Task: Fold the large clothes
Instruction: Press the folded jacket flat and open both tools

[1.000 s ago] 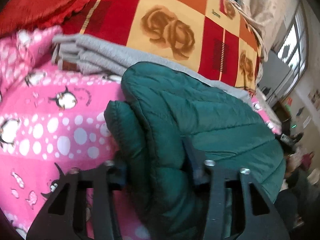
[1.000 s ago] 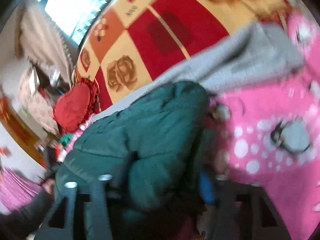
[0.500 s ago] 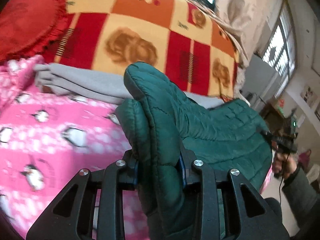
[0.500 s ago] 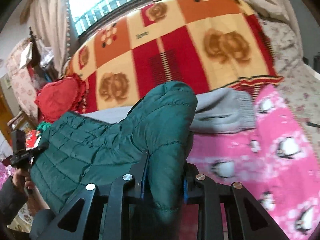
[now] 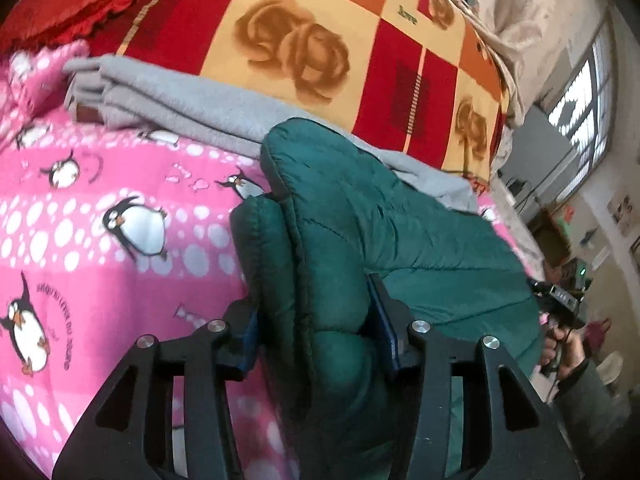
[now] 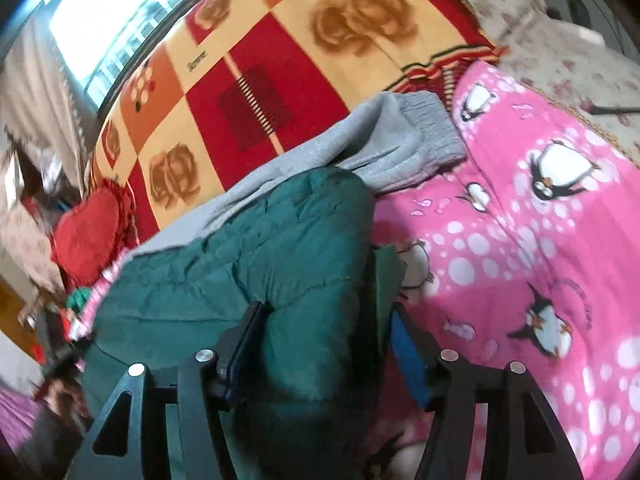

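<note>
A dark green quilted puffer jacket [image 5: 384, 232] lies on a pink penguin blanket [image 5: 100, 248]. My left gripper [image 5: 316, 328] has its jaws wide apart, with a thick fold of the jacket's edge between the blue pads. In the right wrist view the jacket [image 6: 248, 264] spreads to the left. My right gripper [image 6: 328, 344] also stands wide, with the jacket's other edge bunched between its pads. The person's other hand with the right gripper shows at the far right of the left wrist view [image 5: 560, 320].
A folded grey sweatshirt [image 5: 168, 96] lies behind the jacket, also in the right wrist view [image 6: 400, 148]. A red and yellow rose blanket [image 5: 320, 40] rises behind it. A red heart cushion [image 6: 92, 236] sits at the left. Windows and room clutter are beyond.
Both grippers were clamped tight on the jacket's edges and lifted half a second ago. Now both have dropped toward the blanket and their jaws have spread apart around the fabric.
</note>
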`<action>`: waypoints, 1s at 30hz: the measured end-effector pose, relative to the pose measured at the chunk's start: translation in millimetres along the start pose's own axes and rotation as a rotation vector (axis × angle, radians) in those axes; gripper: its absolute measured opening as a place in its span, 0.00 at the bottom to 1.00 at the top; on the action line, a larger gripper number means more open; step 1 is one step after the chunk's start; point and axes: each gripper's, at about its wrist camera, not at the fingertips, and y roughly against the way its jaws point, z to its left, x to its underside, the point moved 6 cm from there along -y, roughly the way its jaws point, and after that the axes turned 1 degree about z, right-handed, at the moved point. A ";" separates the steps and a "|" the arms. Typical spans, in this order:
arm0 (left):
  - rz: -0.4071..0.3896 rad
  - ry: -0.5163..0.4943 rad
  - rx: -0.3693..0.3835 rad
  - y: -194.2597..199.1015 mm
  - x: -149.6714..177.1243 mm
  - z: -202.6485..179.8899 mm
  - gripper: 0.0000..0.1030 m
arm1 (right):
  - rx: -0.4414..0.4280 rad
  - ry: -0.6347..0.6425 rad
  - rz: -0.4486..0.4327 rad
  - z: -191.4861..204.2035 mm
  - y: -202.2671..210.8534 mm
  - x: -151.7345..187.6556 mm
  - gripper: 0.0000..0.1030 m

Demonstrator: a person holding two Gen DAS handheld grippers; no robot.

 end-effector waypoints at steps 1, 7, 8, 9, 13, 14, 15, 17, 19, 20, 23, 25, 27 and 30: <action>-0.004 0.007 -0.003 6.4 -1.0 1.1 0.46 | 0.007 0.010 -0.030 4.6 13.2 -5.8 0.58; -0.239 -0.043 -0.074 71.2 -34.7 -24.8 0.45 | 0.128 0.080 -0.084 56.6 48.8 -29.4 0.81; -0.254 -0.056 -0.074 72.6 -39.9 -34.9 0.45 | 0.122 0.107 -0.057 74.8 39.7 -27.3 0.81; -0.244 -0.089 -0.091 66.0 -45.0 -51.1 0.46 | 0.131 0.121 -0.037 83.0 32.5 -24.2 0.81; -0.111 -0.167 -0.170 10.5 -46.6 -80.8 0.46 | 0.256 0.167 0.039 111.9 -18.0 -2.4 0.81; -0.065 -0.170 -0.188 -6.3 -42.8 -83.2 0.46 | 0.279 0.155 0.066 110.2 -31.3 6.2 0.81; -0.028 -0.167 -0.208 -21.0 -37.3 -83.2 0.46 | 0.305 0.147 0.087 105.9 -42.0 14.3 0.81; 0.010 -0.181 -0.280 -50.2 -22.0 -74.9 0.48 | 0.360 0.169 0.061 99.9 -58.9 30.0 0.95; -0.032 -0.214 -0.306 -62.0 -10.9 -69.6 0.48 | 0.355 0.198 -0.016 98.6 -60.4 37.1 0.98; -0.057 -0.207 -0.308 -64.0 -8.1 -66.9 0.48 | 0.357 0.202 -0.007 98.5 -62.8 37.5 0.99; -0.086 -0.189 -0.299 -70.1 -6.0 -58.7 0.49 | 0.332 0.204 0.004 95.8 -66.6 35.1 1.00; -0.101 -0.183 -0.301 -72.5 -5.9 -56.0 0.49 | 0.329 0.215 0.015 95.0 -69.5 34.1 1.00; -0.112 -0.185 -0.307 -73.6 -4.9 -55.3 0.49 | 0.327 0.220 0.020 95.4 -71.4 33.8 1.00; -0.113 -0.180 -0.300 -74.7 -5.8 -54.8 0.49 | 0.327 0.220 0.023 96.8 -73.7 31.8 1.00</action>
